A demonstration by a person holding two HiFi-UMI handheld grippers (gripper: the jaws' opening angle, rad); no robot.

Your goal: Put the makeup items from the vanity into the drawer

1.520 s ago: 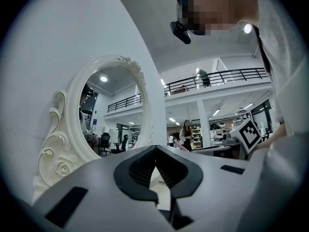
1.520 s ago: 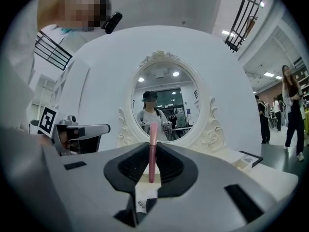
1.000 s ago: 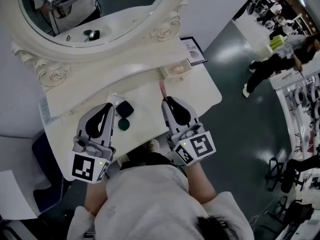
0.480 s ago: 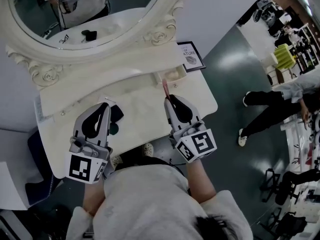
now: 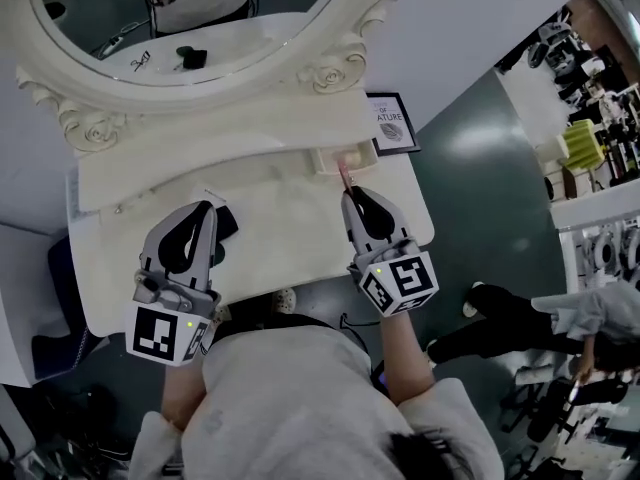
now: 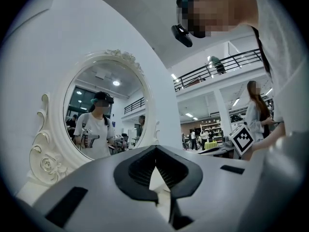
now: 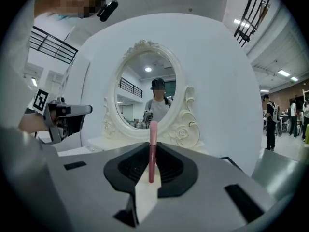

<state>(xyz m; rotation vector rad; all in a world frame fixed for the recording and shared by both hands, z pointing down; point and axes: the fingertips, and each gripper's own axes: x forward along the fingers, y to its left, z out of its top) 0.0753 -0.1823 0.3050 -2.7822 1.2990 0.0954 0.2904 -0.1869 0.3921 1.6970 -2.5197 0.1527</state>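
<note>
Right gripper view: a slim pink makeup stick (image 7: 153,137), smooth with a rounded tip, stands upright between the black ribbed pads. The right gripper (image 7: 152,153) is clamped on it.

Head view: the stick (image 5: 344,176) pokes forward from the right gripper (image 5: 352,196), with its tip at the front edge of a small open drawer (image 5: 328,160) in the vanity's raised back shelf. I can't make out what's in the drawer. The right arm reaches forward over the right end of the cream vanity top (image 5: 280,230).

The left gripper (image 5: 207,208) is level over the left side of the top, jaw tips together and nothing between them. The left gripper view shows the same (image 6: 155,151). A dark, flat item (image 5: 227,224) lies on the top just beside it, partly hidden.

Behind is an oval mirror (image 5: 200,8) in a carved cream frame, with a small framed sign (image 5: 390,125) to its right.
</note>
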